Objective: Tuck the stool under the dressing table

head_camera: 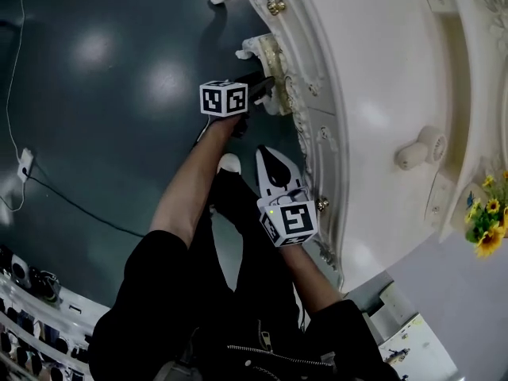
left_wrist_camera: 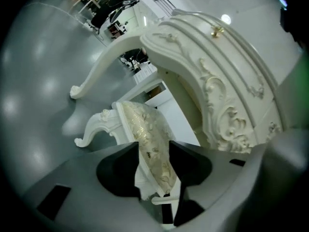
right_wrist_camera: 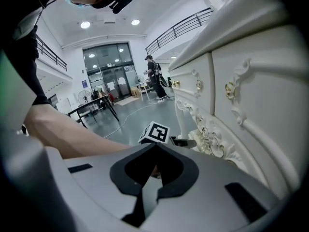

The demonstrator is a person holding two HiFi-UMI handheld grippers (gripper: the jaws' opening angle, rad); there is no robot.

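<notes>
Cream-and-gold brocade on the rim of the stool (left_wrist_camera: 145,122) is clamped between the jaws of the left tongs (left_wrist_camera: 154,145), with a pad pressed on each side of the seat edge. Just beyond the jaws, to their left, one curled white leg (left_wrist_camera: 91,129) is seen on the grey floor (left_wrist_camera: 38,91). The rest of the seat runs in below the carved front of the table (left_wrist_camera: 227,81), which arches above and to the right of these tongs. In the head view only the near edge and a leg are shown ahead of the left tongs, so the stool is judged to be mostly tucked under.

The right tongs (right_wrist_camera: 155,146) are held closed with nothing in them, just behind the left tongs. The table front stands close on their right; no contact is seen.

A last push inward is judged to be the step in hand. It is best done with the grip kept firm and the push kept low and level, so that the legs are slid, not tipped. The seat should be steered clear of the carving above the jaws, and a sideways drag avoided, since the fabric could be creased.

Drawers (right_wrist_camera: 251,95) with gold knobs, right of the right tongs, are shut and their contents hidden. Yellow flowers (head_camera: 486,225) are seen far to the right of both tongs; their vessel cannot be made out.
</notes>
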